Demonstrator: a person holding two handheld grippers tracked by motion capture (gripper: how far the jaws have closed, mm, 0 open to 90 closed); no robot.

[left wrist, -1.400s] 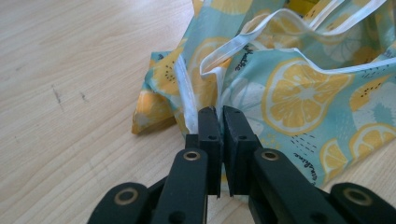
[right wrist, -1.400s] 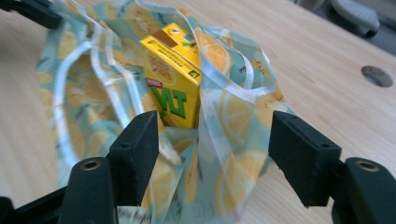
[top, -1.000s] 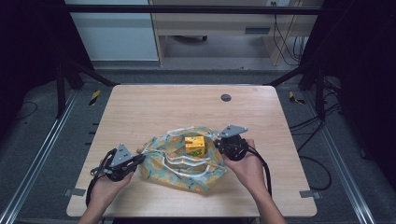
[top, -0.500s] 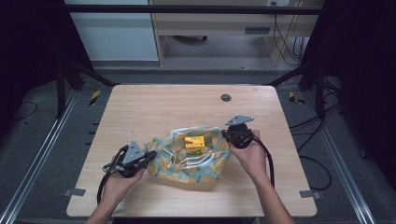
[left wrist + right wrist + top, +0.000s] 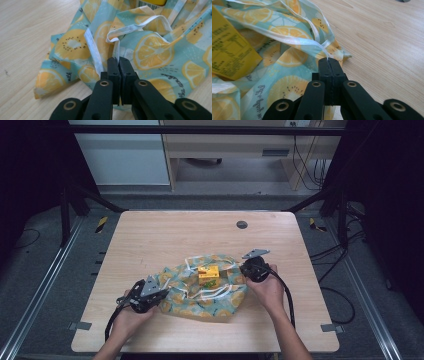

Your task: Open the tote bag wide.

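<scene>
Light wooden table (image 5: 165, 240), round dark grommet (image 5: 242, 224) far beyond both tools. Teal fabric bag printed with lemon and kiwi slices (image 5: 200, 292) lies flattened between tools, white edging loose. Yellow printed carton (image 5: 208, 274) sits on cloth, midway between tools, nearer right one. Left gripper (image 5: 117, 61) clamped on white-trimmed bag edge right at its tips. Right gripper (image 5: 329, 62) pinched shut on thin white strap at opposite edge. Judgement: both edges secured, bag lowered and spread; carton not yet inside or covered; closing or lifting remains.
</scene>
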